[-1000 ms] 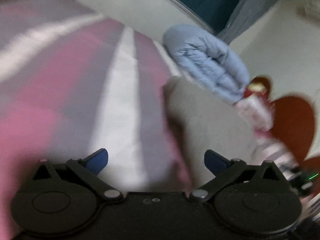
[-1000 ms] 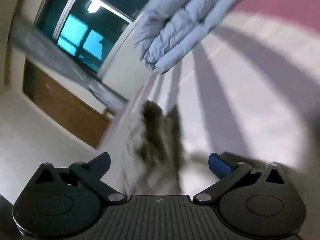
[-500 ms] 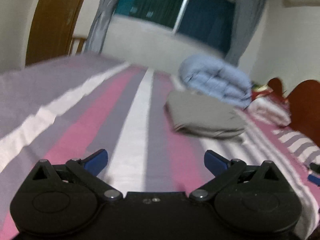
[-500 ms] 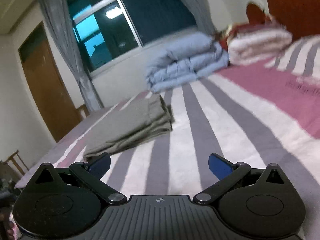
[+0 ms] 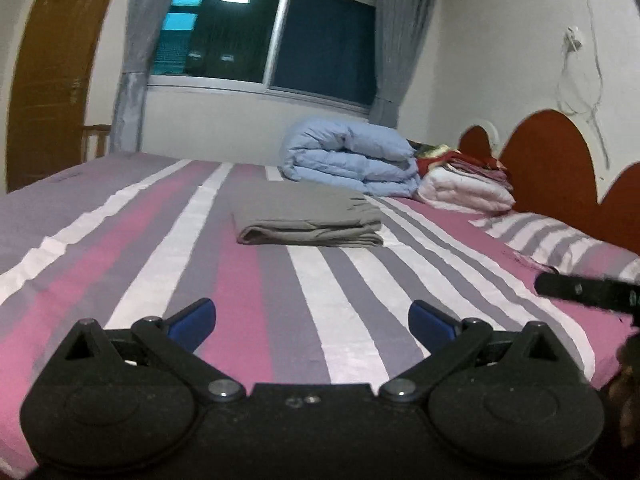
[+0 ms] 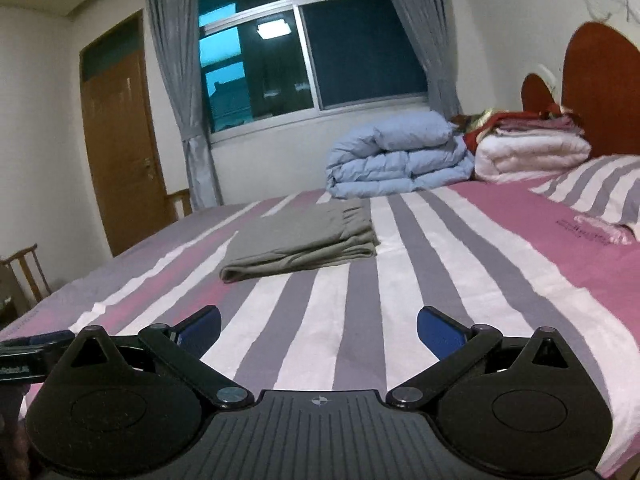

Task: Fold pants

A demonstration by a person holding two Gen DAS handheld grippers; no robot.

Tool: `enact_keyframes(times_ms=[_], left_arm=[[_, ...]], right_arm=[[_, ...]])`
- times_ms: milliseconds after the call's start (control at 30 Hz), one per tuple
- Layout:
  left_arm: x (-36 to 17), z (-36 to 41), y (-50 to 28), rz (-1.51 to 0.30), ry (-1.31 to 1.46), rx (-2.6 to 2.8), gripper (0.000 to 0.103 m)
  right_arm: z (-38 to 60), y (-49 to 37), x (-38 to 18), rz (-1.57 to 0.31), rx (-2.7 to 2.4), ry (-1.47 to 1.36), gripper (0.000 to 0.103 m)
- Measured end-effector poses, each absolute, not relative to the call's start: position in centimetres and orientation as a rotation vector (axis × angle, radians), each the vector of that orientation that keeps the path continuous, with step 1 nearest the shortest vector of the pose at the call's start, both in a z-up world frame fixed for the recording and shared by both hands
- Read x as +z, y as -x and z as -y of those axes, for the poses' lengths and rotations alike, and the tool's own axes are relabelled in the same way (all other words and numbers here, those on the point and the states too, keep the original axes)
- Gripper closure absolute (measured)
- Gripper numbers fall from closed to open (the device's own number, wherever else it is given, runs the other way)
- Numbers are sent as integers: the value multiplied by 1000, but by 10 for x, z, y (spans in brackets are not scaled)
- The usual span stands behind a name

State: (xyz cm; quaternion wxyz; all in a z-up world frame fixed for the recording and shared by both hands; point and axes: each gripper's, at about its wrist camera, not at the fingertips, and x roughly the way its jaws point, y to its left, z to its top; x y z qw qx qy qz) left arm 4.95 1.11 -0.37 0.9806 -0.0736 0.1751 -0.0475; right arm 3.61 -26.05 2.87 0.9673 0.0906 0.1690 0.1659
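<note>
1. Resting folded on the striped bed (image 5: 328,304), the grey pants (image 5: 306,220) lie well beyond both grippers.
2. Left gripper (image 5: 312,316) and right gripper (image 6: 318,326) gape wide, empty.
3. Any further tugging would likely undo the stacked layers.

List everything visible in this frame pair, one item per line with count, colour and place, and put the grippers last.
pants: 1, grey, folded flat mid-bed, touched by neither gripper
bedspread: 1, pink, grey and white stripes, covering the bed
duvet: 1, light blue, folded at the far side below the window
blanket stack: 1, white with red and maroon layers on top, beside the duvet by the headboard
pillow: 1, striped, at the headboard
headboard: 1, reddish-brown, scalloped
window: 1, dark, with grey curtains
door: 1, brown wood, left wall
chair: 1, wooden, far left
left gripper: 1, black with blue fingertips, open, empty
right gripper: 1, same, open, empty
</note>
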Motion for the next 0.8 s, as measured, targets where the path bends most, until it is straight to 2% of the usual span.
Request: enact_keyframes(times_ms=[300,800], left_arm=[[3,-10,-18,-263,153,-54,6],[-3,-10,-22,-269,170,-50,6]], right_arm=[[247,-19,31,-248,330,-77,0],[248,-33,26,-255,313,-28,0]])
